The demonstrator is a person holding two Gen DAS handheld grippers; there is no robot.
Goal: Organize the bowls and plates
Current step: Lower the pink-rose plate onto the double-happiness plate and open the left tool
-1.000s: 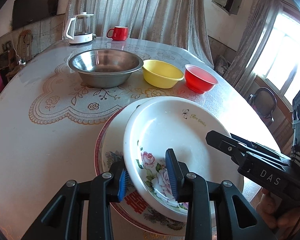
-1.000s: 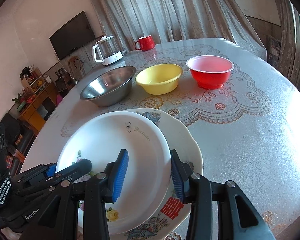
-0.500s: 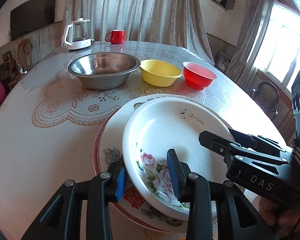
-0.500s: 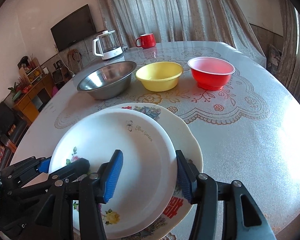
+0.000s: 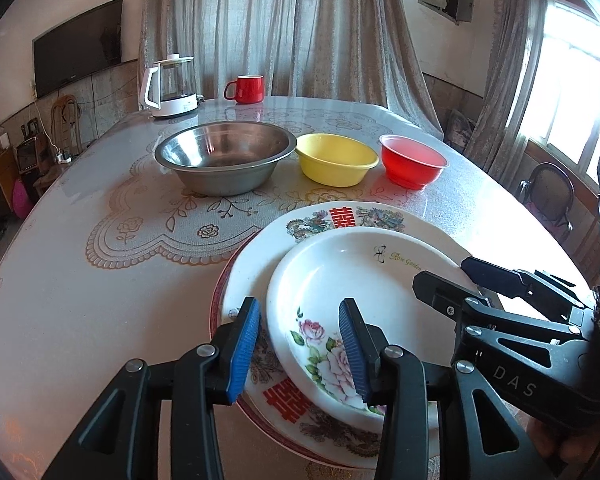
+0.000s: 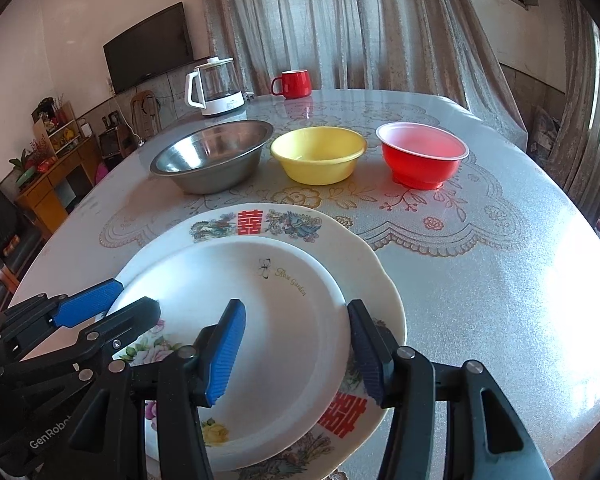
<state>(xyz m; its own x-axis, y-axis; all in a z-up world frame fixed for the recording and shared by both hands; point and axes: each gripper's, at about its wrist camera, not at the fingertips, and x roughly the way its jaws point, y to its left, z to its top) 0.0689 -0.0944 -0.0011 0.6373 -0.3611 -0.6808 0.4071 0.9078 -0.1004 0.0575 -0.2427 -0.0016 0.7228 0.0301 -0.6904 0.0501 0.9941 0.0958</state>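
A white rose-patterned plate [image 5: 356, 280] [image 6: 268, 304] lies on a larger plate with red characters [image 5: 332, 216] [image 6: 256, 222] at the table's near edge. My left gripper [image 5: 300, 344] is open, its jaws either side of the white plate's left rim. My right gripper [image 6: 296, 348] is open, its jaws either side of that plate's right rim. Each gripper shows in the other's view, the right one [image 5: 452, 284] and the left one [image 6: 112, 300]. A steel bowl [image 5: 224, 156] [image 6: 212, 156], a yellow bowl [image 5: 336, 158] [image 6: 318, 154] and a red bowl [image 5: 412, 160] [image 6: 422, 154] stand in a row behind.
A white kettle [image 5: 170, 86] [image 6: 216, 86] and a red mug [image 5: 246, 88] [image 6: 292, 83] stand at the table's far side. A lace mat [image 5: 148, 224] covers the table's middle. A chair [image 5: 548, 196] stands to the right of the table.
Both grippers have opened wider and drawn back a little. The white plate has settled flatter onto the larger plate.
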